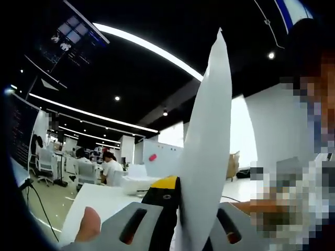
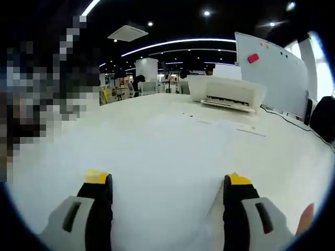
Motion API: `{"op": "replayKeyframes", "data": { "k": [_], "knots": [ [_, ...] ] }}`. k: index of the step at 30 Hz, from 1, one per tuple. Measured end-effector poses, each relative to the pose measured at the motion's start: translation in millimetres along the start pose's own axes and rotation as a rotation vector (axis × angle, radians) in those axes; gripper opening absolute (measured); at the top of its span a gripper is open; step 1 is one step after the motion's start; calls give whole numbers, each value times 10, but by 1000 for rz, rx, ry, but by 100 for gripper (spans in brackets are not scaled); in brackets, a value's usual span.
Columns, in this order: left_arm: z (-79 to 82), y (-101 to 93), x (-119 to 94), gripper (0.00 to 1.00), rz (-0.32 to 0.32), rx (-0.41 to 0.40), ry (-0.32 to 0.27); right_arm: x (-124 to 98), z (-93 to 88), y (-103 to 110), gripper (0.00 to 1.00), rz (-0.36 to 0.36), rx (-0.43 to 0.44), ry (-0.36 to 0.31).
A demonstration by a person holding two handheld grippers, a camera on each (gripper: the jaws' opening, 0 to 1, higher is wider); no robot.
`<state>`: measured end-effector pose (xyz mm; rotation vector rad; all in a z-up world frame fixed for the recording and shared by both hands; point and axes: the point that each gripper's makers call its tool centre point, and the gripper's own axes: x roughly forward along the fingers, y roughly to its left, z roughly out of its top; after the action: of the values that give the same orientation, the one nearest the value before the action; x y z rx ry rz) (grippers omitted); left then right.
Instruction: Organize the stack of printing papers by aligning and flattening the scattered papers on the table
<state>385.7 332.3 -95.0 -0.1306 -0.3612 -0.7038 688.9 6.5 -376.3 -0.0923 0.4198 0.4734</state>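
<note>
Overhead, curved light strips cross the dark ceiling in both views. In the left gripper view 1 stack of white paper (image 1: pixel 209 157) stands on edge, rising from the bottom of the frame to a tip near the top. The left gripper (image 1: pixel 178 209) has its 2 jaws closed together on the lower edge of that stack: the black jaw with its yellow tip presses against the near side of the paper, and the second jaw sits on the far side, mostly hidden behind the sheets. How many sheets are in the stack cannot be told. 1 fingertip (image 1: pixel 88 225) shows at the lower left, beside the grey gripper body. Behind the paper lies the white table (image 1: pixel 102 201), and on it, beyond the gripper, sits 1 white printer (image 1: pixel 137 183). 1 whiteboard (image 1: pixel 162 157) with a pink magnet stands behind the printer. At least 1 person in white sits at a desk far to the left of the printer.

In the right gripper view the right gripper (image 2: pixel 170 191) has its 2 yellow-tipped jaws wide apart, holding nothing, low over the white table (image 2: pixel 157 146). The printer (image 2: pixel 230 94) stands at the far side of the table, with the whiteboard (image 2: pixel 272 63) to its right. A few loose sheets (image 2: pixel 230 125) lie flat on the table just in front of the printer.
</note>
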Motion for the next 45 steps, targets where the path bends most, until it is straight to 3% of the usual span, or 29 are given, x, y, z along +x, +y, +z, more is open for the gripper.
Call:
{"op": "replayKeyframes", "data": {
  "k": [3, 10, 13, 17, 23, 27, 34, 40, 45],
  "knots": [
    [-1, -11, 3, 5, -2, -1, 0, 7, 0, -7, 80, -2, 1, 0],
    [0, -25, 12, 5, -6, -2, -1, -23, 17, -130, 64, -33, 14, -5],
    [-1, -20, 23, 5, -5, -1, 2, -19, 25, -129, 63, -31, 14, -5],
    [10, -30, 27, 5, -6, 2, 2, -23, 52, -121, 52, -30, 13, -18],
    [36, -24, 8, 5, -3, 7, -1, -43, 59, -111, 44, -27, 8, -20],
    [34, -25, 4, 5, -3, 6, -1, -70, 56, -127, 27, -38, 0, -17],
    [30, -1, -8, 5, 1, 3, 1, -73, 66, -101, 18, -38, -64, -13],
    [47, 5, -17, 5, 2, 5, 0, -67, 66, -108, 14, -42, -70, -11],
    [56, 20, -30, 5, 3, 5, -1, -77, 94, -153, 3, -49, -47, -19]
  ]
}}
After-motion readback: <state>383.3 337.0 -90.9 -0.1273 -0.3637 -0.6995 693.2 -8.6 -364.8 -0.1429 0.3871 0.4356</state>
